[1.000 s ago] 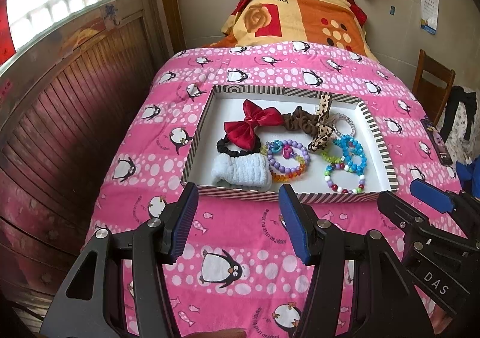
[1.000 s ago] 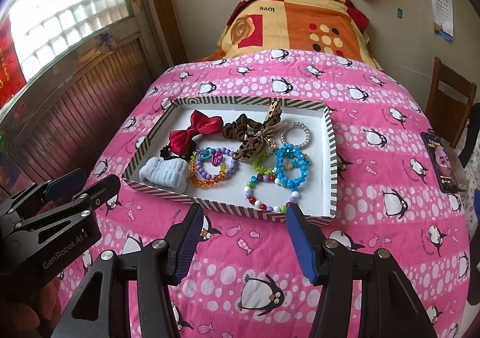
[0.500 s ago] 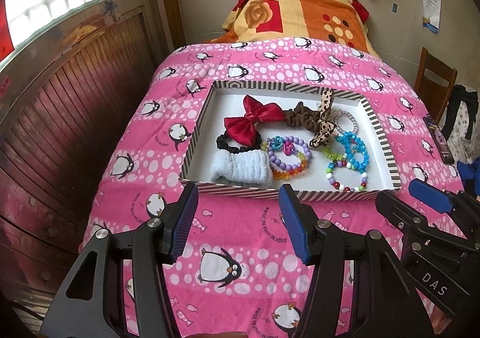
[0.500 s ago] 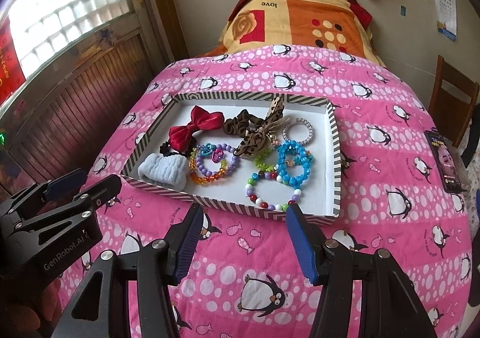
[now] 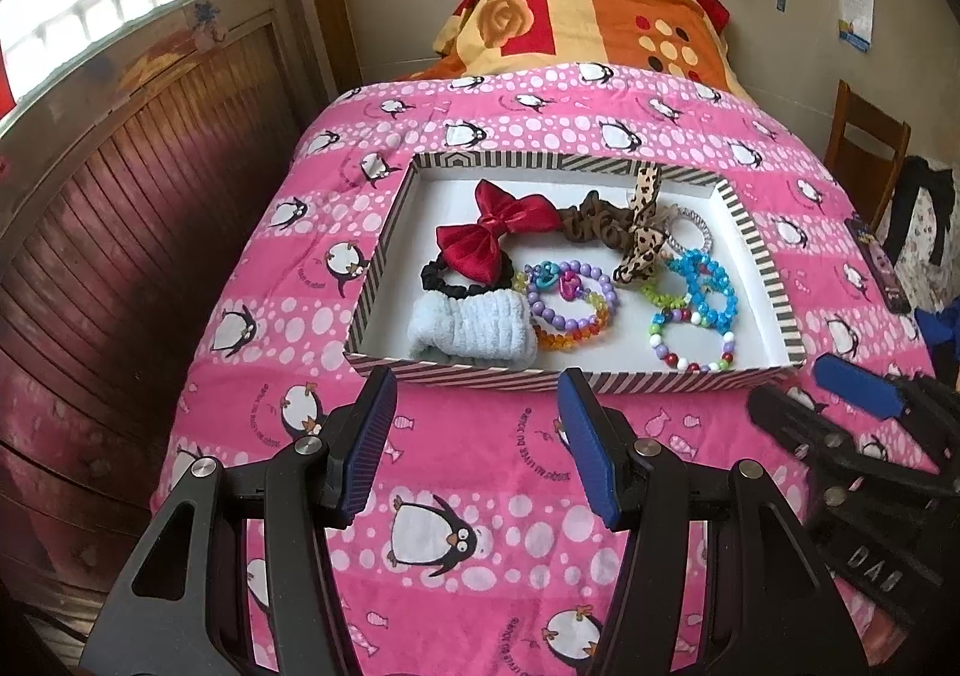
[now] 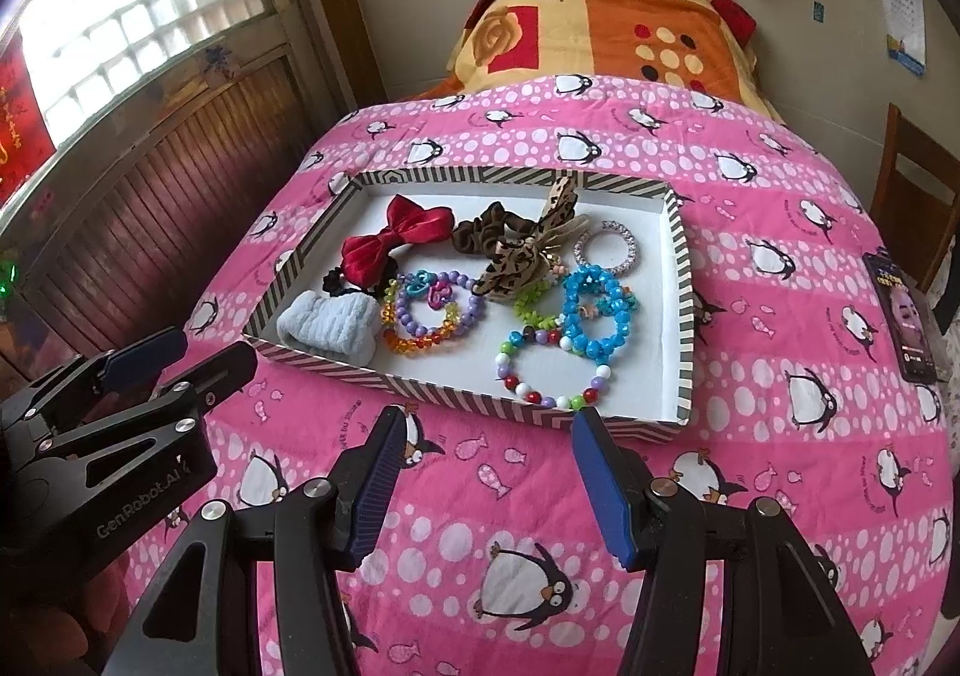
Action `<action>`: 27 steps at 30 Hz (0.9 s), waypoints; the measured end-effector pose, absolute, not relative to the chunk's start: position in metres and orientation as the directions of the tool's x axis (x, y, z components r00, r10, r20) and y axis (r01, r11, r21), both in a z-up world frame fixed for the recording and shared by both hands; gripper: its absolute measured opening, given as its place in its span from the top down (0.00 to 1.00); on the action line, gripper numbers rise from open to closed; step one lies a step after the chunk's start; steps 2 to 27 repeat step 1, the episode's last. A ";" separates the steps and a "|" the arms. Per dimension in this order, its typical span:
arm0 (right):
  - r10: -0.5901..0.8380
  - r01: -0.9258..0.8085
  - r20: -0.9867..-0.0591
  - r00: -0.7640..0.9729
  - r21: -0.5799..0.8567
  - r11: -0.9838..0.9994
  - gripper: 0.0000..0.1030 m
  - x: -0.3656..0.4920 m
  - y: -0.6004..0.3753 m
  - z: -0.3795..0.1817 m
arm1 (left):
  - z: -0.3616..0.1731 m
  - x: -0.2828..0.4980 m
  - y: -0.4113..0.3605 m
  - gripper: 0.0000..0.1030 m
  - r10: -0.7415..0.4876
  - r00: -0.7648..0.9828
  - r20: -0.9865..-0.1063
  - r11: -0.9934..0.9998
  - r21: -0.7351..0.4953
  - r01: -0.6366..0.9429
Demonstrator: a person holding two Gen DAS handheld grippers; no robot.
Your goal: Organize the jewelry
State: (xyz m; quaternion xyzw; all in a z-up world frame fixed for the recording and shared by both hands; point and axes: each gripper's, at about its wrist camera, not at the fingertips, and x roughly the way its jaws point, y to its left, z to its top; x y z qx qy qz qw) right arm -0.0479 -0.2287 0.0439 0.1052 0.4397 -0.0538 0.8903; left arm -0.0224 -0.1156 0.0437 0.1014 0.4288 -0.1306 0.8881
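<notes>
in the left wrist view, the left gripper (image 5: 477, 406) hangs over the pink penguin blanket (image 5: 456, 472) with its jaws apart and nothing between them, its tips just short of the near wall of the striped tray (image 5: 762, 256). the jewelry lies inside the tray, beyond the tips: a red bow (image 5: 498, 232), a pale blue fluffy band (image 5: 471, 328) closest to the left finger, a purple bead bracelet (image 5: 570, 298), a blue bead bracelet (image 5: 705, 286) and a leopard bow (image 5: 645, 238). the right gripper (image 5: 840, 406) shows at the right edge, beside the tray's near right corner. in the right wrist view, the right gripper (image 6: 486, 439) also stands apart and empty, just short of the tray (image 6: 684, 280), with a multicoloured bead bracelet (image 6: 552, 370) nearest its tips. the left gripper (image 6: 180, 355) sits at the left, near the tray's near left corner.
</notes>
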 end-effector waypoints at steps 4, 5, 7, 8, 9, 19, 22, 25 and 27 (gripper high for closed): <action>-0.008 0.191 -0.791 0.611 0.138 0.972 0.47 -0.050 -0.232 0.044 | 0.042 -0.022 -0.114 0.46 -0.145 0.594 -0.791 0.945 0.066 0.319; -0.008 0.191 -0.791 0.611 0.138 0.972 0.47 -0.050 -0.232 0.044 | 0.042 -0.022 -0.114 0.46 -0.145 0.594 -0.791 0.945 0.066 0.319; -0.008 0.191 -0.791 0.611 0.138 0.972 0.47 -0.050 -0.232 0.044 | 0.042 -0.022 -0.114 0.46 -0.145 0.594 -0.791 0.945 0.066 0.319; -0.008 0.191 -0.791 0.611 0.138 0.972 0.47 -0.050 -0.232 0.044 | 0.042 -0.022 -0.114 0.46 -0.145 0.594 -0.791 0.945 0.066 0.319; -0.008 0.191 -0.791 0.611 0.138 0.972 0.47 -0.050 -0.232 0.044 | 0.042 -0.022 -0.114 0.46 -0.145 0.594 -0.791 0.945 0.066 0.319; -0.008 0.191 -0.791 0.611 0.138 0.972 0.47 -0.050 -0.232 0.044 | 0.042 -0.022 -0.114 0.46 -0.145 0.594 -0.791 0.945 0.066 0.319; -0.008 0.191 -0.791 0.611 0.138 0.972 0.47 -0.050 -0.232 0.044 | 0.042 -0.022 -0.114 0.46 -0.145 0.594 -0.791 0.945 0.066 0.319; -0.008 0.191 -0.791 0.611 0.138 0.972 0.47 -0.050 -0.232 0.044 | 0.042 -0.022 -0.114 0.46 -0.145 0.594 -0.791 0.945 0.066 0.319; -0.008 0.191 -0.791 0.611 0.138 0.972 0.47 -0.050 -0.232 0.044 | 0.042 -0.022 -0.114 0.46 -0.145 0.594 -0.791 0.945 0.066 0.319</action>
